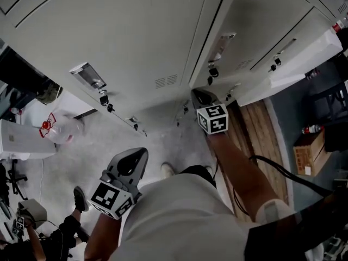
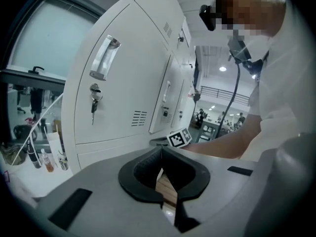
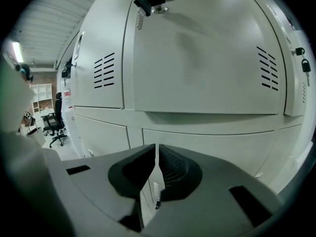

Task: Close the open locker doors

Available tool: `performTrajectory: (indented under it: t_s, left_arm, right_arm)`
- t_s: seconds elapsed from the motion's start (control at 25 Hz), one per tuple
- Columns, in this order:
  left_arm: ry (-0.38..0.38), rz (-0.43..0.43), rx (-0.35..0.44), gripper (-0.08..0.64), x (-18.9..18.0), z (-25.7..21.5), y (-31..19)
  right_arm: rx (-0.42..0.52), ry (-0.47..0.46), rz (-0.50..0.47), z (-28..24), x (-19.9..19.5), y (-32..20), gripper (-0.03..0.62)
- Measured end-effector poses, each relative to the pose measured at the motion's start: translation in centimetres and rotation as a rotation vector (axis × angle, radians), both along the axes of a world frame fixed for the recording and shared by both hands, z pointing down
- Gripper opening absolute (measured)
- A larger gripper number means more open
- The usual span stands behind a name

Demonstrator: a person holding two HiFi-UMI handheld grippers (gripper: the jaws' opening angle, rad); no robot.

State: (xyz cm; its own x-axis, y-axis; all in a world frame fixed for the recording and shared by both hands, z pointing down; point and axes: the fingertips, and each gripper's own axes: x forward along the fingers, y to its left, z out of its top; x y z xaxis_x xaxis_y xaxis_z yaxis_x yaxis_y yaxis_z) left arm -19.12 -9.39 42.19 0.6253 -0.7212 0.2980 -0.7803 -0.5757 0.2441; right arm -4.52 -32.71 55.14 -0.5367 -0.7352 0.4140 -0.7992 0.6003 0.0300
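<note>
A bank of pale grey lockers (image 1: 136, 31) fills the head view. My right gripper (image 1: 200, 95) is shut and empty, its tips close to a slightly ajar door (image 1: 239, 31). In the right gripper view that door (image 3: 202, 58) stands a little proud of its frame, with a key (image 3: 148, 0) in its lock and my right gripper (image 3: 157, 149) just below it; whether they touch I cannot tell. My left gripper (image 1: 135, 157) hangs back from the lockers, shut and empty. In the left gripper view the left gripper (image 2: 161, 152) points along the locker row past a keyed door (image 2: 113, 98).
Further doors (image 1: 288, 72) stick out open at the right of the row. A water bottle with a red cap (image 1: 60, 129) lies at the left. A strip of wooden floor (image 1: 261, 140), a cardboard box (image 1: 307, 154) and an office chair (image 3: 57, 125) are nearby.
</note>
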Motion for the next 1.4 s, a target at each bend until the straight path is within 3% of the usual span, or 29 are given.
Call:
performTrajectory:
  t_s: [0.28, 0.56, 0.76, 0.96, 1.4]
  left_arm:
    - [0.004, 0.005, -0.005, 0.012, 0.3, 0.3, 1.7]
    - [0.041, 0.052, -0.013, 0.011, 2.4, 1.1, 3.1]
    - [0.026, 0.091, 0.024, 0.012, 5.1, 1.2, 3.4]
    - [0.037, 0.078, 0.042, 0.011, 8.0, 0.4, 5.4]
    - [0.02, 0.078, 0.073, 0.012, 16.8, -1.9, 11.6]
  right_arm:
    - [-0.022, 0.026, -0.024, 0.6, 0.4, 2.4, 0.029]
    - [-0.069, 0.017, -0.059, -0.2, 2.4, 9.0, 0.029]
    - [-0.071, -0.004, -0.117, -2.0, 3.7, 14.7, 0.029]
    - [-0.076, -0.002, -0.215, -4.0, 4.7, 20.7, 0.029]
    - [0.003, -0.055, -0.384, -10.1, 9.2, 30.9, 0.029]
